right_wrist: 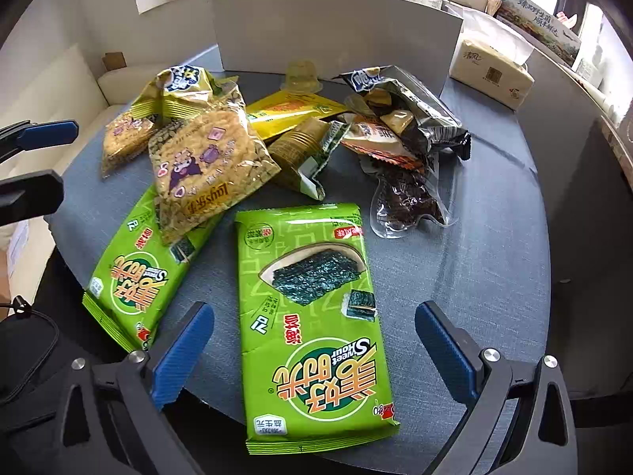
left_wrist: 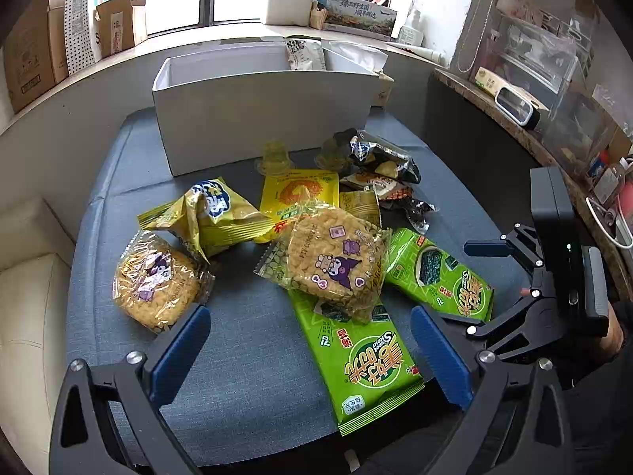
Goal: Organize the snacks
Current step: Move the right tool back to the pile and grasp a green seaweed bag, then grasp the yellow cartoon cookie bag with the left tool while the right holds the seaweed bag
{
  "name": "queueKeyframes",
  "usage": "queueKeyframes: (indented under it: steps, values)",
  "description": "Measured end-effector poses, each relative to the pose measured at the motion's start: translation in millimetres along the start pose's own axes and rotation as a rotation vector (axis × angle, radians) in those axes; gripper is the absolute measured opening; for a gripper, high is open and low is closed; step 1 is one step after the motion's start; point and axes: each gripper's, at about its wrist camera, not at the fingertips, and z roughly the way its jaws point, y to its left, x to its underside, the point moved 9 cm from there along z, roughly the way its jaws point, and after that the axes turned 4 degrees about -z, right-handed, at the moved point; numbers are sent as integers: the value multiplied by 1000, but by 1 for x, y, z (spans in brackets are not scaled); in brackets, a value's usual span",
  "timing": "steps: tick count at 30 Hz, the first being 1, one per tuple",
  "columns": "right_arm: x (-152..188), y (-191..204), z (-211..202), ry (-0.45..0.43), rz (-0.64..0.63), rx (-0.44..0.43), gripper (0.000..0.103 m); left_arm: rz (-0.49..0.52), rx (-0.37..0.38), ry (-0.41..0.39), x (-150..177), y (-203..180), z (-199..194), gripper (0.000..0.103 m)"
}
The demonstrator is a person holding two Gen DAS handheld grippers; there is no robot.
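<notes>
A heap of snack packs lies on a blue-grey table (left_wrist: 245, 360) in front of a white open box (left_wrist: 261, 107). My left gripper (left_wrist: 310, 356) is open, its blue fingers (left_wrist: 182, 352) on either side of one green seaweed pack (left_wrist: 364, 360). A round rice cracker pack (left_wrist: 336, 261) overlaps that pack's far end. My right gripper (right_wrist: 314, 352) is open too, straddling the second green seaweed pack (right_wrist: 316, 316). Behind lie another cracker pack (left_wrist: 158, 281), a yellow chip bag (left_wrist: 213, 213), a black chip bag (right_wrist: 403, 107), jelly cups (right_wrist: 302, 75) and a clear vacuum pack (right_wrist: 407, 202).
A tissue pack (right_wrist: 490, 71) sits at the table's far right, beside the box (right_wrist: 336, 27). A cream cushion (left_wrist: 27, 277) borders the table on the left. A cluttered stone counter (left_wrist: 514, 126) runs along the right. Cardboard boxes (left_wrist: 35, 51) stand on the window ledge.
</notes>
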Motion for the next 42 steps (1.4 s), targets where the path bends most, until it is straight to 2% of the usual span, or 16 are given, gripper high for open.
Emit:
queueKeyframes:
  steps: [7, 9, 11, 13, 14, 15, 20, 26, 34, 35, 37, 38, 42]
  values:
    - [9, -3, 10, 21, 50, -39, 103, 46, 2, 51, 11, -19, 18, 103]
    - [9, -5, 9, 7, 53, -34, 100, 50, 6, 67, 14, -21, 23, 103]
    - [8, -5, 8, 4, 28, 0, 92, 52, 7, 78, 18, -23, 27, 103]
    - [8, -5, 5, -8, 35, -2, 85, 48, 7, 88, 19, -23, 31, 103]
    - [7, -5, 4, -14, 36, -1, 75, 46, 8, 89, 20, -23, 32, 103]
    - [6, -5, 3, -23, 37, 0, 74, 46, 11, 89, 20, -23, 33, 103]
    - [6, -7, -3, -13, 56, -20, 71, 60, 7, 81, 13, -20, 39, 103]
    - [2, -25, -27, -75, 120, -7, 71, 137, -1, 64, -6, -27, 56, 103]
    - [4, -46, -52, -138, 203, -20, 71, 225, -28, 92, -21, -34, 92, 103]
    - [4, -47, -53, -142, 210, -20, 71, 227, -28, 91, -22, -34, 94, 102]
    - [4, -49, -52, -147, 220, -24, 71, 221, -27, 84, -25, -32, 93, 94]
    - [5, -50, -52, -149, 223, -24, 71, 216, -26, 80, -26, -31, 91, 83]
    - [5, -49, -52, -153, 224, -31, 71, 207, 16, 62, -30, -29, 80, 76]
